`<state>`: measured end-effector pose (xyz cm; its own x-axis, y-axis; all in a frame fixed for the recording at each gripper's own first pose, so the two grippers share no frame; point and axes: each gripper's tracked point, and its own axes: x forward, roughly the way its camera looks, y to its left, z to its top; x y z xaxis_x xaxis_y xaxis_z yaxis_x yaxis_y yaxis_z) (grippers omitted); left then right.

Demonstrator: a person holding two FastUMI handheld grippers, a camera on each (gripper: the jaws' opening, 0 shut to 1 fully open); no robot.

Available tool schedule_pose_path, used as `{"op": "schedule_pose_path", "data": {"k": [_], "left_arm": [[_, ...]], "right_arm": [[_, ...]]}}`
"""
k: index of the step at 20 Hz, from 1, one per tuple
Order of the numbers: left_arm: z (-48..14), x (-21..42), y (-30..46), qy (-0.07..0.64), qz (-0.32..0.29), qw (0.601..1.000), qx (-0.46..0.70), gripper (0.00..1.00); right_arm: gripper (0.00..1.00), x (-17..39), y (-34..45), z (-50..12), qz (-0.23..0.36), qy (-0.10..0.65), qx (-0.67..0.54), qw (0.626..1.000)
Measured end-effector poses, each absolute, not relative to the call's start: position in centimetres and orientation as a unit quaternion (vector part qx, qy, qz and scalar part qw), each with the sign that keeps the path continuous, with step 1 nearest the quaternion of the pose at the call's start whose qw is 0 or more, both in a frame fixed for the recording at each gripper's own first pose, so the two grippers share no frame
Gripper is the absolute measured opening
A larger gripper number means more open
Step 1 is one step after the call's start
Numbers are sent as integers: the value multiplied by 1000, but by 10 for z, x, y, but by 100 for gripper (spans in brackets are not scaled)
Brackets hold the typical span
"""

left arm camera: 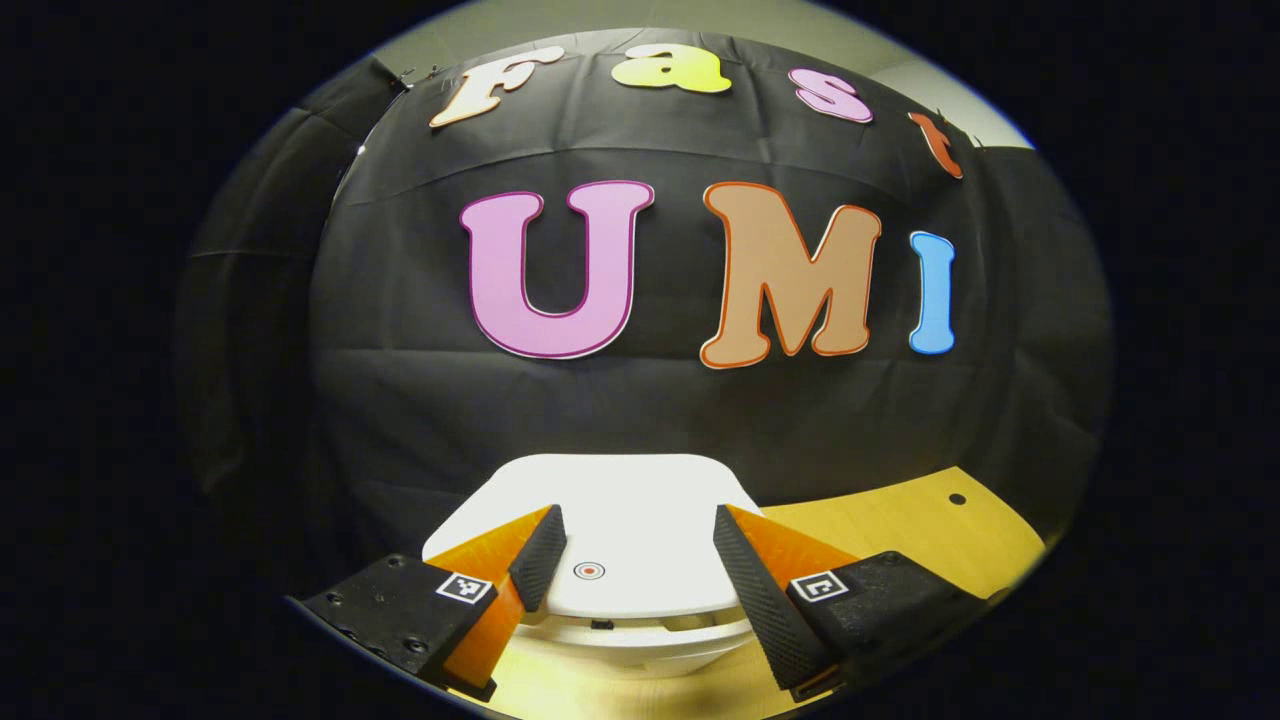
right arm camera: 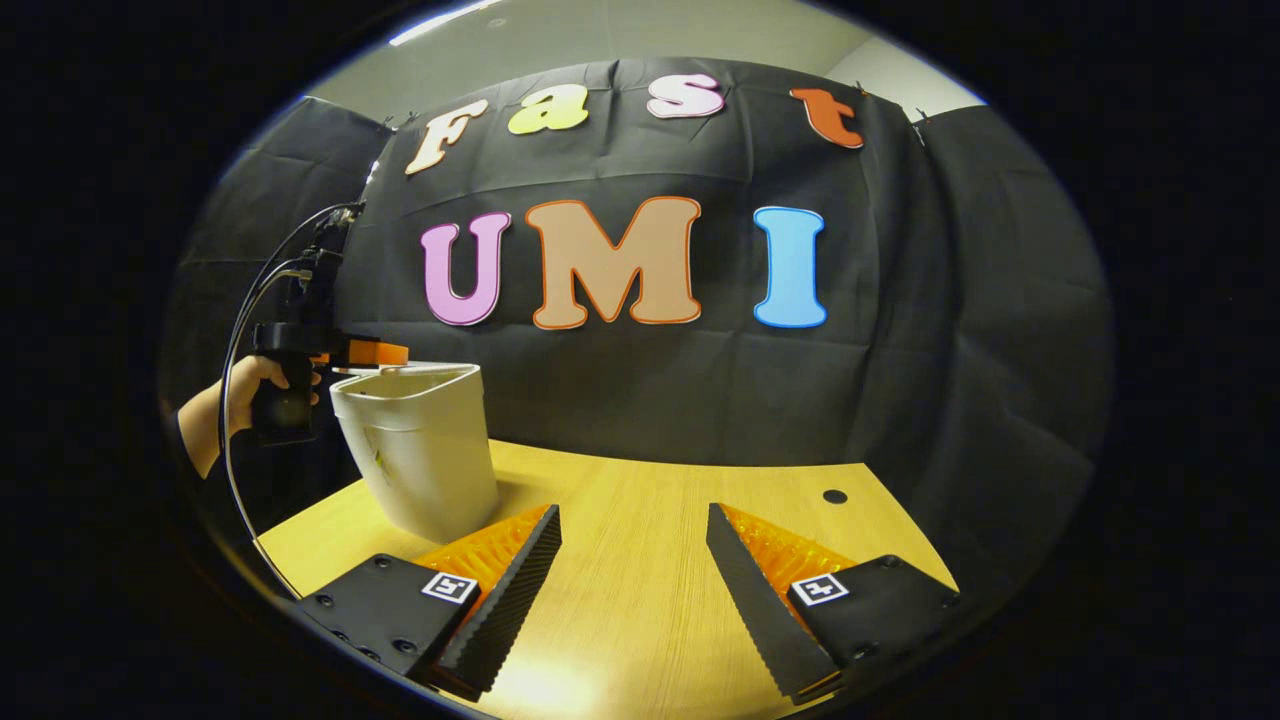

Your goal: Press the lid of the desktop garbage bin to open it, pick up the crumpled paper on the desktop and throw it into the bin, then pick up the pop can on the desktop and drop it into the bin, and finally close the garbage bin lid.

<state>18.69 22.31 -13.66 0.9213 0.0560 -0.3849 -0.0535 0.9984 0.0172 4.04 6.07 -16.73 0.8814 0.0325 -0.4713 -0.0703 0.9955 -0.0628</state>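
1. The garbage bin (right arm camera: pixel 420 450), a pale tapered tub, stands upright on the tabletop (right arm camera: pixel 640 560), ahead and to the left of the right tool (right arm camera: pixel 633 570). In the right gripper view it sits near the tabletop's left edge, well apart from that tool's fingers.
2. The bin lid (left arm camera: pixel 620 530) is a flat white panel with rounded corners. In the left gripper view it lies level and appears shut, directly below and ahead of the left tool (left arm camera: pixel 640 565).
3. A small round red-and-white mark (left arm camera: pixel 589 571) sits near the lid's near edge, between the left tool's two fingers; a small dark latch (left arm camera: pixel 601 624) shows just under that edge.
4. The left tool stands wide open, its fingers spread to either side of the lid's near part and holding nothing. Whether the fingers touch the lid cannot be told from this view.
5. In the right gripper view the left tool (right arm camera: pixel 375 353) appears farther off at the bin's top rim, held by a hand (right arm camera: pixel 245 395), with cables looping from its body.
6. The right tool is also wide open and holds nothing; its fingers hover over bare wooden tabletop.
7. A small dark hole (right arm camera: pixel 834 496) marks the tabletop ahead and to the right of the right tool.
8. Black cloth forms the booth wall (right arm camera: pixel 900 380) behind the tabletop, with a pale ceiling above it.
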Motion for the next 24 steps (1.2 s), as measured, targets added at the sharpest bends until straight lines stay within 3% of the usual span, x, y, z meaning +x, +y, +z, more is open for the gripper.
{"op": "schedule_pose_path", "data": {"k": [2,7,10,17,21,24], "left_arm": [[-155,180,223,221,27,975,9,93],[-158,177,224,194,27,981,-4,95],[-147,180,219,138,4,990,-1,97],[-136,184,223,145,25,988,-38,91],[-87,185,208,82,26,996,-12,93],[-58,179,181,60,11,998,17,92]], "right_arm": [[98,43,65,-174,33,249,-42,967],[98,46,83,-189,56,266,-41,961],[98,51,87,-179,65,254,-43,964],[98,64,69,-142,46,213,-23,976],[94,63,55,-123,37,190,-18,981],[98,63,46,-107,34,175,-7,984]]}}
